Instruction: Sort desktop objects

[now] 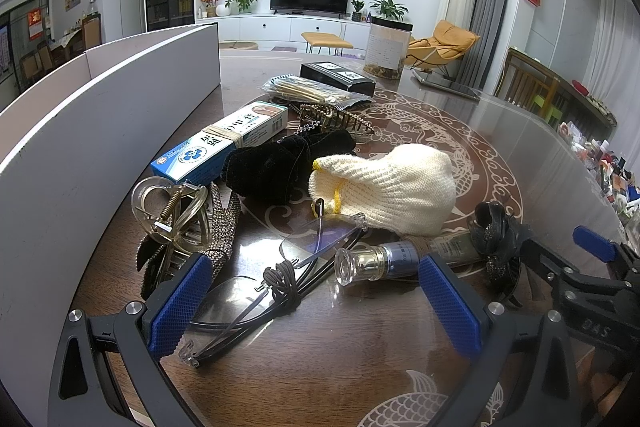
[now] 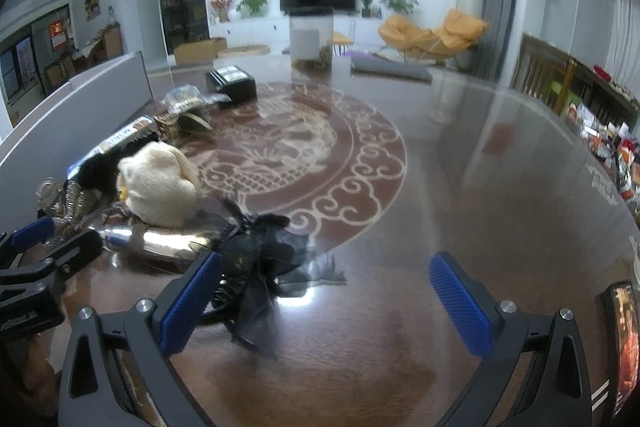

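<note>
My left gripper (image 1: 316, 291) is open low over the table, its blue pads on either side of clear-lens glasses (image 1: 256, 291) tied with a brown hair tie (image 1: 284, 281). A small bottle with a clear cap (image 1: 372, 261) lies just ahead. Beyond it are a cream knit glove (image 1: 388, 187), a black cloth (image 1: 280, 163) and a blue-white medicine box (image 1: 224, 143). My right gripper (image 2: 326, 291) is also open with nothing between its pads. A black flower hair clip (image 2: 256, 255) lies against its left finger (image 2: 192, 299).
A white divider box (image 1: 100, 115) walls off the left. A clear hair claw (image 1: 172, 215), a rhinestone clip (image 1: 224, 227), a gold claw (image 1: 340, 123), a stick packet (image 1: 312, 91), a black box (image 1: 340, 77) and a jar (image 1: 388, 47) stand farther back. Bare patterned tabletop (image 2: 440, 187) lies to the right.
</note>
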